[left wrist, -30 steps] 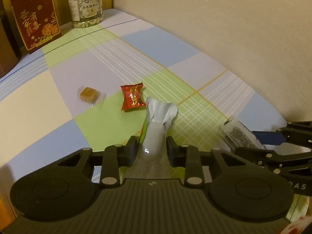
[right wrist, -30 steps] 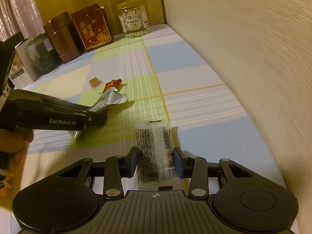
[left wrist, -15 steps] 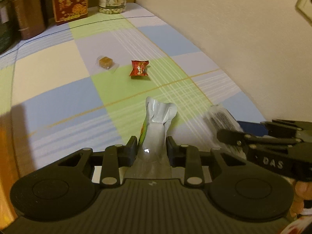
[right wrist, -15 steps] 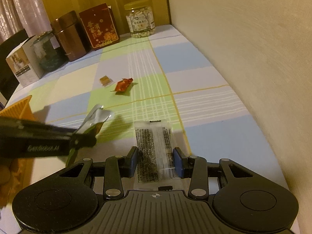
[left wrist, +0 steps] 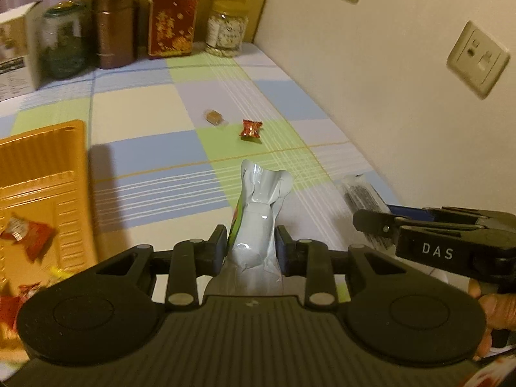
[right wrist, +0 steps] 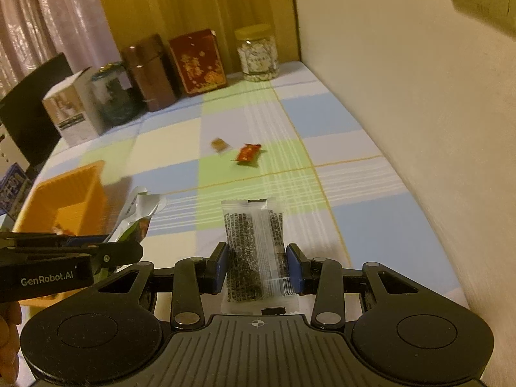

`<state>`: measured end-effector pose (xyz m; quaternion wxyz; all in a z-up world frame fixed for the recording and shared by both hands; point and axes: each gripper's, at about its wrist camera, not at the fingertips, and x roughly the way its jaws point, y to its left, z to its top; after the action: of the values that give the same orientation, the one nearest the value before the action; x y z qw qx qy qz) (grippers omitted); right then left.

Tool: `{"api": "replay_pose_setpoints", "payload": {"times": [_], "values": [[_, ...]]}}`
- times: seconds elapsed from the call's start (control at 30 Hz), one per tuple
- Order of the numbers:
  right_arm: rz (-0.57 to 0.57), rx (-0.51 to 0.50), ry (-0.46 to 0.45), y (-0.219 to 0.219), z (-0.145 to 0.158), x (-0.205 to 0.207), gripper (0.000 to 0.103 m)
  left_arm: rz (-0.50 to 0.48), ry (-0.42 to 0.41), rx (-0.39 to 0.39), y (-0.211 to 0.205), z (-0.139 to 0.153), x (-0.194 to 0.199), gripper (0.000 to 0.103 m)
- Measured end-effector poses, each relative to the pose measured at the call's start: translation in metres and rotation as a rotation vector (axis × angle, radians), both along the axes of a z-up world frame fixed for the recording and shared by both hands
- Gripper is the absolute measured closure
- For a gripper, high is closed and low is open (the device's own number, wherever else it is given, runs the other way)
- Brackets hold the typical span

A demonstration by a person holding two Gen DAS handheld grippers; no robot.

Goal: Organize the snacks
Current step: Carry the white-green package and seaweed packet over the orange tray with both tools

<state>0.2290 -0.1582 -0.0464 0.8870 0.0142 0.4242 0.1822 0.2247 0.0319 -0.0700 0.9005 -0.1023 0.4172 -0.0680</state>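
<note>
Left gripper (left wrist: pixel 251 247) is clamped on a crumpled silvery-white foil snack pouch w/ green print (left wrist: pixel 258 219), held up over the checkered pastel tablecloth (left wrist: pixel 154 161), right next to the ribbed orange plastic tray (left wrist: pixel 42 167). Right gripper (right wrist: pixel 257 263) is squeezing a clear plastic packet of dark seaweed-looking snack (right wrist: pixel 253 245). Small red-wrapped candy (left wrist: pixel 250 128) and clear-wrapped brown candy (left wrist: pixel 214 117) lie mid-table, near each other.

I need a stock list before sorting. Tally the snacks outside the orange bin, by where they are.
Held in tongs: 2, the silver pouch and the clear seaweed packet.
Loose on the tablecloth: 2, the red-wrapped candy and the brown candy.
Total: 4
</note>
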Motion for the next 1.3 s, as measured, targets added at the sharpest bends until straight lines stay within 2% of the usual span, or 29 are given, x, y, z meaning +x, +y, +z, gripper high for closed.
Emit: {"api": "replay_pose_setpoints", "payload": {"times": [0.2,0.5,0.9,1.3], "values": [[0.008,0.0,-0.028,0.011,0.026,-0.033,0.064,0.036,-0.038,-0.019,0.01,0.024,-0.037,0.075],[0.035,0.026,-0.034,0.033,0.042,-0.075,0.064,0.072,-0.082,-0.027,0.024,0.045,-0.085,0.075],[0.132,0.031,-0.04,0.077,0.042,-0.111,0.064,0.158,-0.073,-0.011,0.059,0.044,-0.143,0.075],[0.245,0.052,-0.034,0.13,0.037,-0.132,0.064,0.267,-0.08,0.016,0.1,0.05,-0.173,0.075]]}}
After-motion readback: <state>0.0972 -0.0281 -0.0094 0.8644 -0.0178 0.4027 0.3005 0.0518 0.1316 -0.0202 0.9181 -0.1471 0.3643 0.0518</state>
